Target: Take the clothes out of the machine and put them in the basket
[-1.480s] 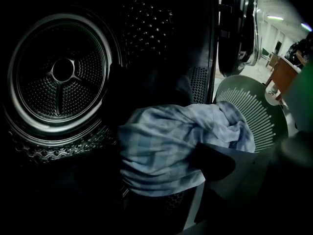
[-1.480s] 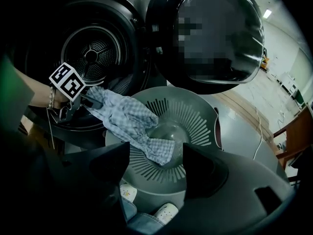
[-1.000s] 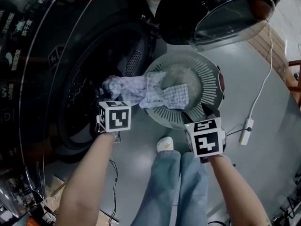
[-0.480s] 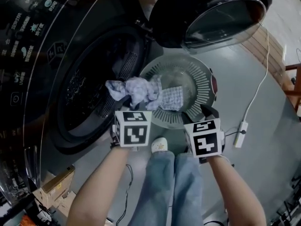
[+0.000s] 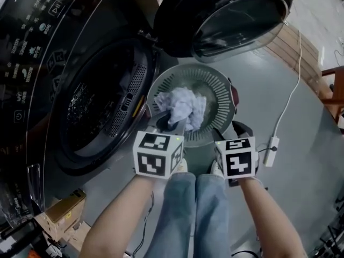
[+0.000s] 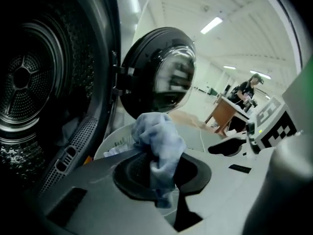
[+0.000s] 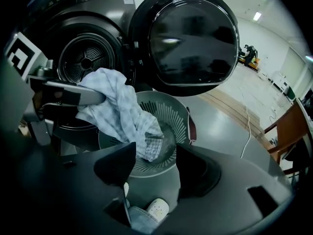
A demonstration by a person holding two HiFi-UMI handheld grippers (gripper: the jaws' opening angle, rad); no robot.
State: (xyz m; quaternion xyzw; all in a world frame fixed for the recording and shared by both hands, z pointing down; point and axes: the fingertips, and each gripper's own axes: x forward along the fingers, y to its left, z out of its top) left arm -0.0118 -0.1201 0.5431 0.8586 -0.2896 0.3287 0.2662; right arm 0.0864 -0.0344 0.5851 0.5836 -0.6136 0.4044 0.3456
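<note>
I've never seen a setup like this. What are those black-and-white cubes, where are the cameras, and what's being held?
A person stands at a laundry machine with its door open. The person holds two clamp-like tools; the patterned cubes are parts of them. One picture comes from a camera on the person's head, looking down; the other two from cameras riding on the tools. The left tool is shut on a pale blue cloth hanging over the round grey basket on the floor. The right tool has nothing between its jaws, which have just been closing.
</note>
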